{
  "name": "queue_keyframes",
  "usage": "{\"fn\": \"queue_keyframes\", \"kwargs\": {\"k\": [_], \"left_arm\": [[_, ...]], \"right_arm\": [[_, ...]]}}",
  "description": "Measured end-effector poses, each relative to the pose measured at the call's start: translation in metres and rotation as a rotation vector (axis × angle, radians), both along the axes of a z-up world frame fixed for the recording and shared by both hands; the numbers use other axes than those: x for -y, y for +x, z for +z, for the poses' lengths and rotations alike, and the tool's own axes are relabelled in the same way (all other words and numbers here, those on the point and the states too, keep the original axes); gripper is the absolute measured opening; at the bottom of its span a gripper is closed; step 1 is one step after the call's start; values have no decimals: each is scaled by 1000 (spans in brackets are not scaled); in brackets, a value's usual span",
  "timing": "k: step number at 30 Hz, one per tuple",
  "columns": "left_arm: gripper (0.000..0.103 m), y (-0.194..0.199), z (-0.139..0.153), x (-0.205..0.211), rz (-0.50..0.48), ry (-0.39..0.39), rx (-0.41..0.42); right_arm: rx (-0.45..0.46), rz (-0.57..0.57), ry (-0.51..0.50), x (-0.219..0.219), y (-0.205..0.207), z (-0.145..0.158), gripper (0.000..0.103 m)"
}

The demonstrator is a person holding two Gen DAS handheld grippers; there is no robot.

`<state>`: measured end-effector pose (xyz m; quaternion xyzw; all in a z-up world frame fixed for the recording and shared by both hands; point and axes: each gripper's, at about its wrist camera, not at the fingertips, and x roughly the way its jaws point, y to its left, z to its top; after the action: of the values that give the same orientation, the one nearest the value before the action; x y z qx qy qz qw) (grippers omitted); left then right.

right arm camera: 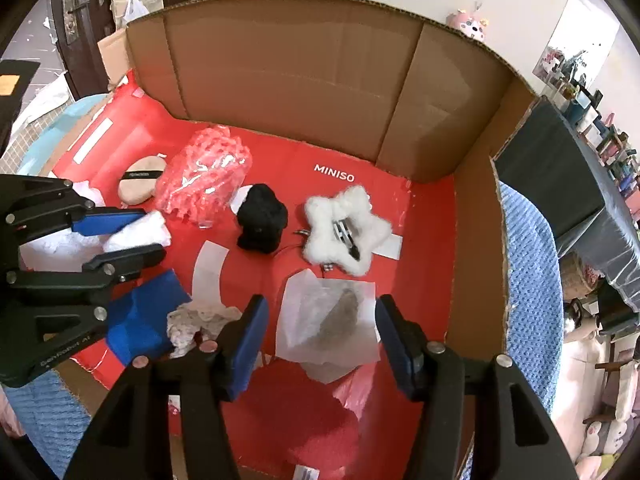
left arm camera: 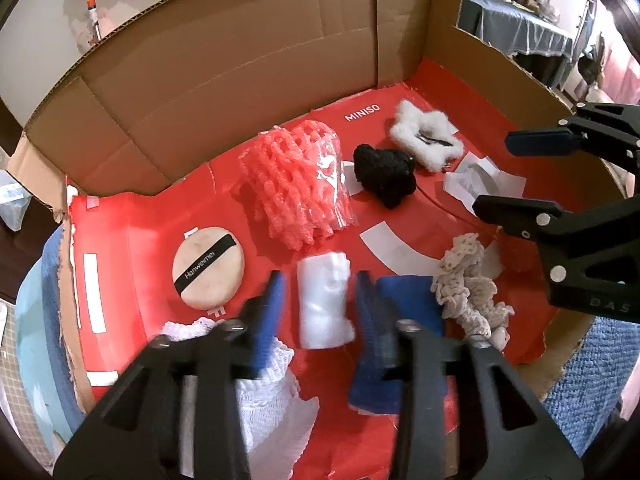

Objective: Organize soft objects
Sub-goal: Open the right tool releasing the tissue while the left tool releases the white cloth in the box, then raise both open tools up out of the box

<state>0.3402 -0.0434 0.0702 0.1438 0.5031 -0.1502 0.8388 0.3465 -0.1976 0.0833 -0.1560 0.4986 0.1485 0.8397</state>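
1. Cardboard box (left arm camera: 224, 60) with tall brown walls and a red floor (left arm camera: 152, 216) printed "MINISO" holds a scatter of soft items.
2. Left gripper (left arm camera: 318, 300) points steeply down with its blue-padded jaws parted; a white plastic-wrapped roll (left arm camera: 324, 300) lies on the floor between them, and the pads do not press it.
3. Right gripper (right arm camera: 322, 332) also points down, jaws released and spread to either side of a white paper sachet (right arm camera: 328, 320) with a grey patch, which lies flat and untouched.
4. Left of the roll sits a round beige powder puff (left arm camera: 208, 268) with a black band.
5. Farther back lie a pink foam net (left arm camera: 296, 188) in clear wrap, a black fuzzy lump (left arm camera: 384, 176) and a white fluffy star clip (right arm camera: 344, 228).
6. Near the left gripper's right side are a blue pad (left arm camera: 412, 300) and a cream lace piece (left arm camera: 468, 280); white netting (left arm camera: 260, 384) lies nearest, at left.
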Motion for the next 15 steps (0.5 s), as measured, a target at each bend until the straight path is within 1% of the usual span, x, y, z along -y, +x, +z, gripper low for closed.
{"fn": "queue_keyframes", "kwargs": {"k": [1,10,12,13,15], "left_arm": [[57,-1,1,0,2,-4,10],[57,-8,13,-4,11,-36,18],[58,-15,16,-6,11,-46,24],[62,-17,18,-4,11,-50,29],[66,-25,25,-5,12,-61,50]], "right_arm": [[3,0,1,-1,-2,1,60],[11,0,17,1,-11,4,61],[17,-1,24,2,-12,5,64],[22,-2,28,2,-14,7,65],[30,-3,39,4,-16,11,65]]}}
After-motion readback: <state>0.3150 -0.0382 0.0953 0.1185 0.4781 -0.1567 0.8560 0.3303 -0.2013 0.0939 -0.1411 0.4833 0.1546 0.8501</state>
